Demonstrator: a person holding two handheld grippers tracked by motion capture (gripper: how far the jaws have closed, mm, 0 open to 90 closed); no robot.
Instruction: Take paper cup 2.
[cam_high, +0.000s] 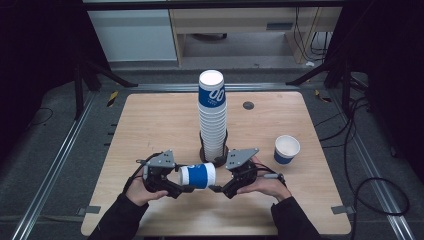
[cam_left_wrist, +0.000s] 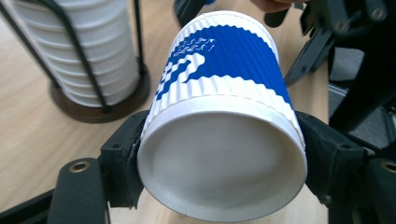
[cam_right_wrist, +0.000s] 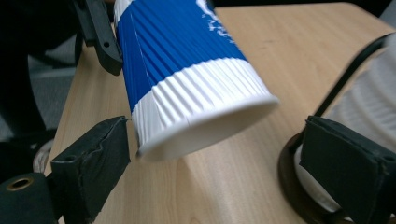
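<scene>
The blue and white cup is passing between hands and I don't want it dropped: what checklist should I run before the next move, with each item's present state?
1. Left tool clamped on the blue and white cup: ok, pads press both sides near one end.
2. Right tool clear of the cup: ok, jaws open, pads apart from it.
3. Cup off the table: ok, held sideways above the wood.
4. Cup undamaged: cannot tell, far side hidden.
5. Stack of cups upright in its rack: ok.
6. Single cup out of the way: ok, standing off to the right.
</scene>
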